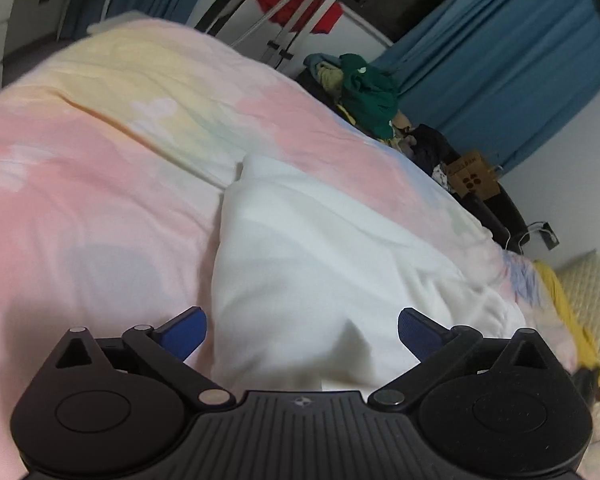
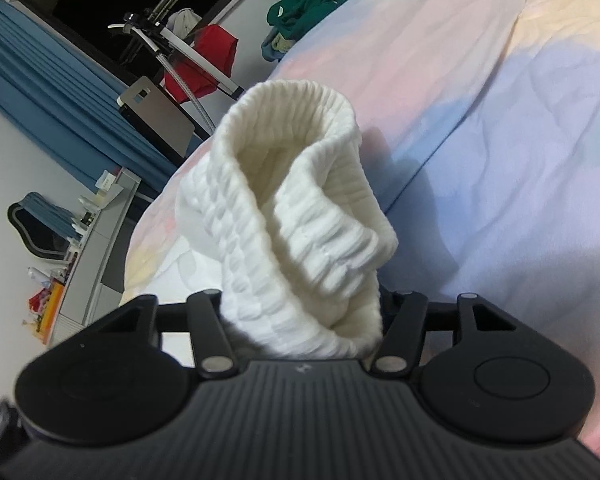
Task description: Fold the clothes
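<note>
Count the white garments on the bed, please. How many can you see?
1 for certain: the white garment lies on the pastel bedspread before the open left gripper. The right gripper pinches a white ribbed cuff, possibly the same garment.

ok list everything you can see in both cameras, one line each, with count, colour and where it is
garment: one, white, lying on the bed under the left gripper
cuff: one, white ribbed, sticking up between the right gripper's arms
bedcover: one, pastel pink, yellow and blue, over the bed
clothes pile: one, mostly green, at the bed's far edge
red cloth: one, hanging on the rack
rack: one, metal, beside the curtains
curtains: blue, along the wall
cardboard box: one, brown, beside the bed
chair: one, black with blue, at the desk
desk: one, grey, cluttered
left gripper: black, blue pads, open
right gripper: black, closed on the cuff
</note>
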The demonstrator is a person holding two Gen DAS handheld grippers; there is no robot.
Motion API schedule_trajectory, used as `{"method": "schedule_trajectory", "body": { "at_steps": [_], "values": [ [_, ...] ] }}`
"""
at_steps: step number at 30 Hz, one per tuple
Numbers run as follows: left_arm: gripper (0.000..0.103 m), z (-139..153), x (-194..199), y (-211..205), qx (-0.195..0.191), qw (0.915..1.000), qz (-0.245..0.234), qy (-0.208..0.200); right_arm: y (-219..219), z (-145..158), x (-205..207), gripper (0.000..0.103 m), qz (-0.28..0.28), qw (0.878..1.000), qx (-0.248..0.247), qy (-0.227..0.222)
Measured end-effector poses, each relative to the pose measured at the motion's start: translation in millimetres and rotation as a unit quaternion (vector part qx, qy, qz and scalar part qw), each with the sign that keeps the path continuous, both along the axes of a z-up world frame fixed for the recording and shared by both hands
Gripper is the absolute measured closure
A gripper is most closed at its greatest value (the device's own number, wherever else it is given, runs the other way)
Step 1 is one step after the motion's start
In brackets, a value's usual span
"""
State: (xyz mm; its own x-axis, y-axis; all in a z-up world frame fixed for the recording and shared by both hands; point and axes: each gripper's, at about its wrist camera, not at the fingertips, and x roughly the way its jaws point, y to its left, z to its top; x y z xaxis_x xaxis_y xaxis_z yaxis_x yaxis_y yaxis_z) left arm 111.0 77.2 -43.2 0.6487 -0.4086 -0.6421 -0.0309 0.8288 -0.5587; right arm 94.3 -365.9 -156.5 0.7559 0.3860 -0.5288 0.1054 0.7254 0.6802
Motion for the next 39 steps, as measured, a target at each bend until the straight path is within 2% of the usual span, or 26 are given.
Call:
{"method": "schedule_trajectory", "body": {
  "at_steps": [2, 5, 8, 11, 13, 15, 17, 20, 21, 22, 23, 27, 29, 31, 36, 39],
  "values": [
    [0.000, -13.6, 23.9, 0.6, -0.008, 0.9997, -0.009, 0.022, 0.0, 3.5, -0.5, 0.047, -0.001, 1.000, 0.000, -0.013],
    [0.000, -38.2, 48.7, 3.5, -0.017, 0.9982, -0.022, 0.053, 2.9, 16.7, -5.0, 0.047, 0.007, 0.998, 0.002, -0.057],
    [0.000, -57.5, 52.0, 10.4, -0.060, 0.9948, -0.023, 0.078, 4.6, 25.0, -7.5, 0.047, 0.013, 0.996, 0.007, -0.087],
    [0.000, -65.2, 52.2, 12.9, -0.078, 0.9932, -0.029, 0.081, -0.4, 15.5, -1.7, 0.046, 0.001, 0.998, 0.014, -0.057],
    [0.000, -66.5, 55.0, 9.0, -0.075, 0.9931, -0.037, 0.082, -4.3, 6.3, 4.7, 0.040, -0.009, 0.999, 0.023, -0.026],
    [0.000, -69.5, 58.5, 3.7, -0.075, 0.9922, -0.050, 0.086, -6.0, -4.3, 10.5, 0.026, -0.014, 0.999, 0.030, 0.004],
    [0.000, -72.2, 61.0, -0.4, -0.067, 0.9924, -0.058, 0.086, -2.7, -12.7, 17.2, 0.018, -0.005, 0.999, 0.024, 0.023],
    [0.001, -74.4, 60.6, -4.4, -0.068, 0.9925, -0.062, 0.081, 2.2, -16.1, 18.4, 0.016, -0.002, 1.000, 0.018, 0.023],
    [0.002, -74.9, 60.2, -5.7, -0.068, 0.9926, -0.063, 0.078, 2.6, -16.0, 18.3, 0.017, -0.002, 1.000, 0.017, 0.021],
    [0.010, -74.4, 59.4, -7.4, -0.064, 0.9932, -0.065, 0.072, 3.0, -15.0, 16.7, 0.018, -0.002, 1.000, 0.011, 0.018],
    [0.021, -73.9, 58.6, -9.0, -0.058, 0.9938, -0.068, 0.066, 3.5, -13.7, 14.8, 0.026, -0.003, 1.000, 0.004, 0.014],
    [0.033, -64.8, 53.4, -17.4, -0.032, 0.9954, -0.082, 0.039, 6.3, -1.7, 5.7, 0.048, -0.003, 1.000, -0.020, -0.009],
    [0.045, -59.6, 47.6, -17.6, -0.028, 0.9951, -0.091, 0.027, 10.2, 8.6, -0.9, 0.054, 0.000, 0.999, -0.036, -0.031],
    [0.051, -52.9, 43.8, -14.7, -0.038, 0.9949, -0.092, 0.019, 16.1, 21.1, -7.4, 0.058, 0.005, 0.997, -0.052, -0.056],
    [0.057, -18.7, 29.2, -18.6, -0.050, 0.9945, -0.091, -0.012, 20.0, 60.1, -22.7, 0.063, 0.016, 0.991, -0.068, -0.114],
    [0.058, 12.7, 27.5, -31.0, -0.058, 0.9934, -0.094, -0.030, 5.4, 81.8, -29.0, 0.063, 0.006, 0.989, -0.057, -0.139]
  ]
}}
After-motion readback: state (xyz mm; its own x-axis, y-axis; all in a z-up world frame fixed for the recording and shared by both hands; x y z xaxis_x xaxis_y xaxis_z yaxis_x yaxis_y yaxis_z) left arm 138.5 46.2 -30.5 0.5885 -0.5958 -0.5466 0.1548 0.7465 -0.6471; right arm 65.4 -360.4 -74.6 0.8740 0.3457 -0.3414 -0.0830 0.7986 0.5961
